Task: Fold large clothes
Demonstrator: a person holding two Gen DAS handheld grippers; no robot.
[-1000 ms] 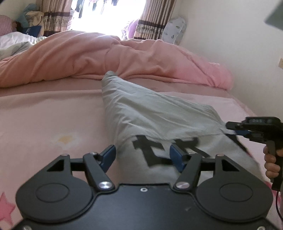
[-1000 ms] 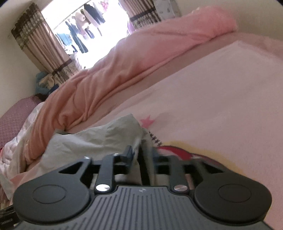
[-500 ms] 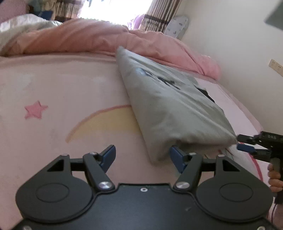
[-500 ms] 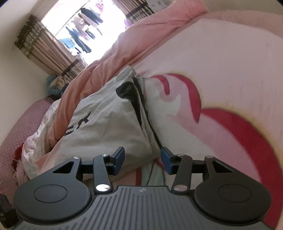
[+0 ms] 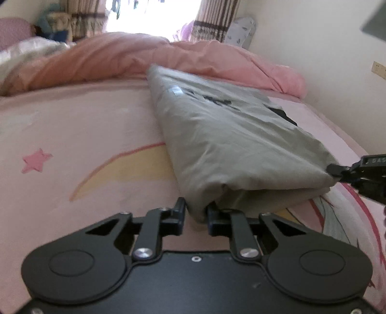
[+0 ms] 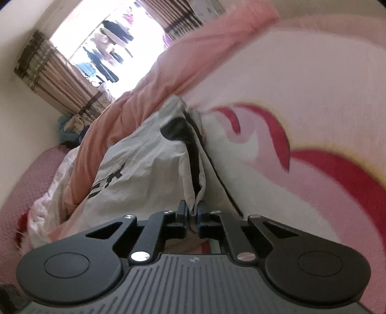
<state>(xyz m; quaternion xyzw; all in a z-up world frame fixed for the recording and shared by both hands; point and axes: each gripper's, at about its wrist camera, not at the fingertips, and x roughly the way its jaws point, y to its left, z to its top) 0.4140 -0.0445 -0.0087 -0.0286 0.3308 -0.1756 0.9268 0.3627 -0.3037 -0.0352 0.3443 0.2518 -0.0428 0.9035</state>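
Note:
A grey garment [image 5: 231,140] with black lettering lies folded in a long strip on the pink bed sheet [image 5: 79,135]. My left gripper [image 5: 196,210] is shut on the garment's near left corner. My right gripper [image 6: 192,212] is shut on the near right corner; it also shows at the right edge of the left wrist view [image 5: 337,172], pinching the cloth. In the right wrist view the garment [image 6: 144,164] runs away to the upper left with a black inner edge showing.
A rumpled pink duvet [image 5: 144,58] lies across the far end of the bed. A white wall [image 5: 325,48] runs along the right side. Curtains and a bright window [image 5: 149,12] stand beyond. White bedding [image 6: 45,212] is piled at the left.
Both grippers were open half a second ago and have closed on the garment's near corners. The left gripper moved in toward the near edge.

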